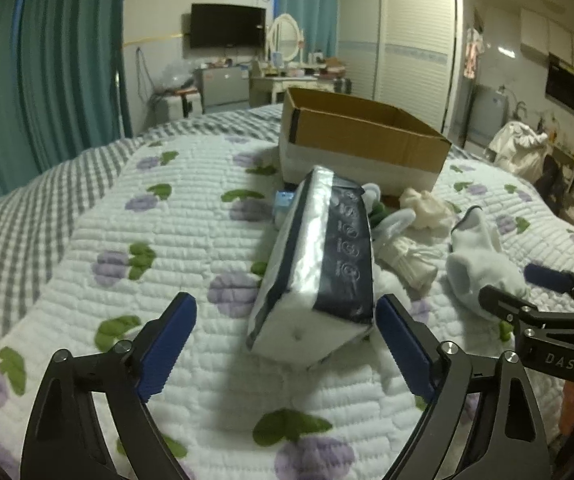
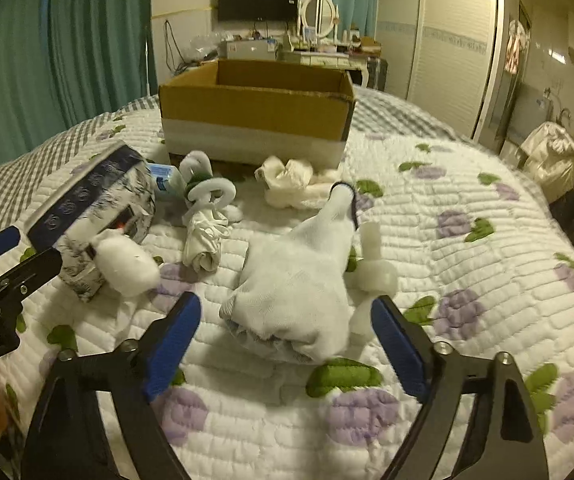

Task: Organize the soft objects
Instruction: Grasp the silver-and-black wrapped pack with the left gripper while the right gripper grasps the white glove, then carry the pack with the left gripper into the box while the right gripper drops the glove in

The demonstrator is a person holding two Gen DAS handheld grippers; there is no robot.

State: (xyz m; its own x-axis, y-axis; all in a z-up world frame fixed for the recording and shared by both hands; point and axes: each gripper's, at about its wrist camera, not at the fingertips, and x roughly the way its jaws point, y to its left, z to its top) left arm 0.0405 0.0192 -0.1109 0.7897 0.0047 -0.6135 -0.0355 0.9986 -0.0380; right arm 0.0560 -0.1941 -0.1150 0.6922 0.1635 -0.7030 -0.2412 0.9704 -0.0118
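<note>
A white and dark blue tissue pack (image 1: 319, 264) lies on the quilted bed just ahead of my open left gripper (image 1: 287, 336), its near end between the blue pads. It also shows in the right wrist view (image 2: 95, 216). My open right gripper (image 2: 285, 336) sits around the near end of a white sock (image 2: 299, 284), seen in the left wrist view too (image 1: 475, 256). A rolled white cloth (image 2: 207, 236), a crumpled cream cloth (image 2: 287, 180) and a white-green ring toy (image 2: 207, 188) lie between them and the open cardboard box (image 2: 259, 108).
The box (image 1: 359, 132) stands at the far middle of the bed. A small blue pack (image 2: 165, 182) lies by the tissue pack. The right gripper (image 1: 543, 296) shows at the left wrist view's right edge. Curtains hang on the left; furniture stands behind.
</note>
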